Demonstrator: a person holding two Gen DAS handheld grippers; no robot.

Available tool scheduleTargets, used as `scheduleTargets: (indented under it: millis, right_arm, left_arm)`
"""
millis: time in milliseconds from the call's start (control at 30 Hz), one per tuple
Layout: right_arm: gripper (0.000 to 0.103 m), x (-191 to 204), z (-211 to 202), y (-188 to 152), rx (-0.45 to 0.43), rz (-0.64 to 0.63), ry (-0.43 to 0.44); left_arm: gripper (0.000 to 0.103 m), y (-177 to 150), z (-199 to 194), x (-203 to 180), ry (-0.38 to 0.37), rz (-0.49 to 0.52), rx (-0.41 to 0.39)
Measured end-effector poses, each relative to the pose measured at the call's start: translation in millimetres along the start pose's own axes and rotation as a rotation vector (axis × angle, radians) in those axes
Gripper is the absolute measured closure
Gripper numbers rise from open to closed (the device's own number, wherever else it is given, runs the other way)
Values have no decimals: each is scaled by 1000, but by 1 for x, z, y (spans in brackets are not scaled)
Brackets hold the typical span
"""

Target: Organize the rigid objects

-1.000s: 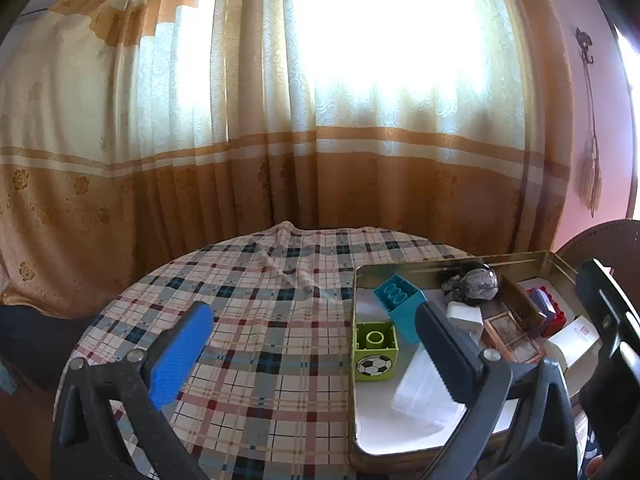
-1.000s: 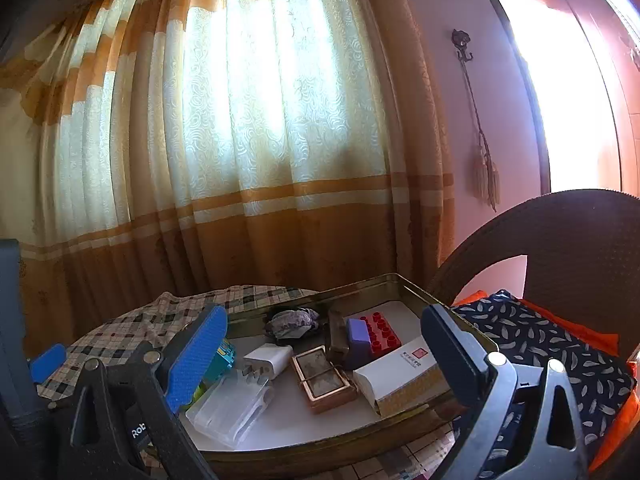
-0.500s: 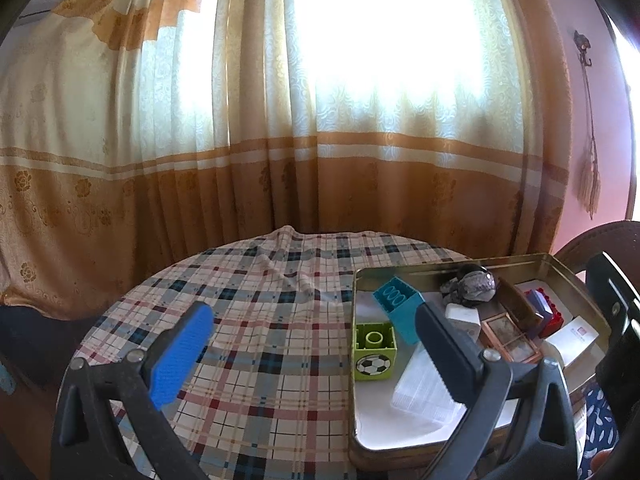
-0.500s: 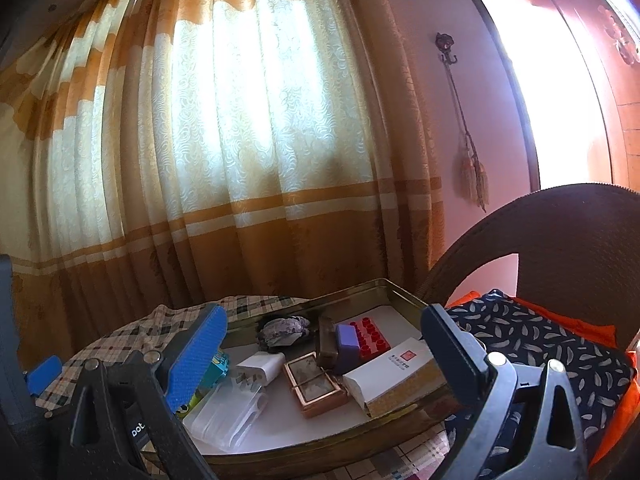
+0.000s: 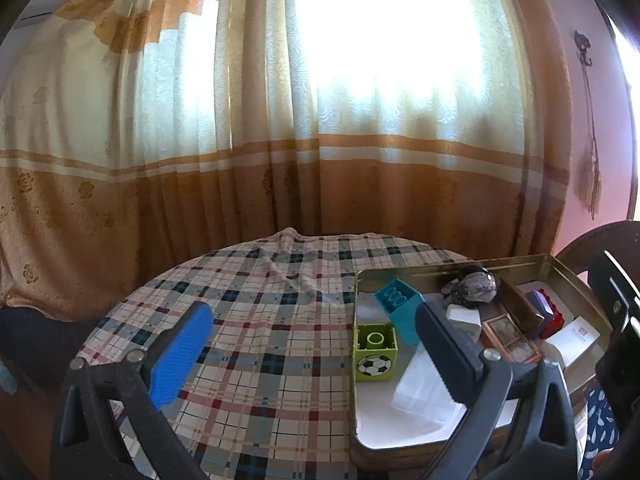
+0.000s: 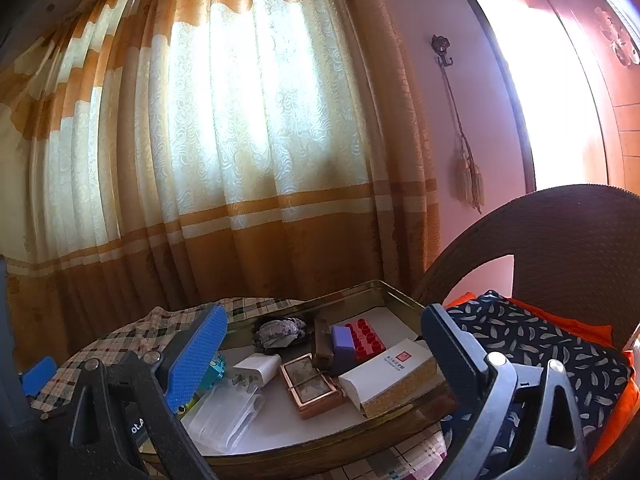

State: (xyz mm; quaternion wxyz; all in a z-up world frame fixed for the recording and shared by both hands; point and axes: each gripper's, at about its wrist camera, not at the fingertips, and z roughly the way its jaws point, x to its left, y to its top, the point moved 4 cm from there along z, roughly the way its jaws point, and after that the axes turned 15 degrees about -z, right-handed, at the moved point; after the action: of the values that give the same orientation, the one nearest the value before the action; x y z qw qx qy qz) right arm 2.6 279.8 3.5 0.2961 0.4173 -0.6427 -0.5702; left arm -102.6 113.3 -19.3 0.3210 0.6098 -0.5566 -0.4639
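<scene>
Lime-green plastic toy block with a football print (image 5: 375, 357) sitting in the near-left corner of the shallow gold metal tray (image 5: 452, 269), just ahead of the left gripper (image 5: 316, 354), spread wide and empty. Probably light, stiff, slick-sided; best pinched across flat opposite faces. Right gripper (image 6: 320, 356) likewise released, holding nothing, above the white cardboard box (image 6: 384, 376). Checked tablecloth (image 5: 260, 320) underneath.

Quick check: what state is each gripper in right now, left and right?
Left gripper: open, holding nothing, above the plaid tablecloth.
Right gripper: open, holding nothing, in front of the metal tray.
</scene>
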Motion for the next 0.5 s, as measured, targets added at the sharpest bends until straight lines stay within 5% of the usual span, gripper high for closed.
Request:
scheduleTargets:
  millis: [500]
  right_arm:
    - [4, -6, -5, 1, -14, 23, -37]
  left_arm:
    - [0, -1, -3, -11, -23, 35, -6]
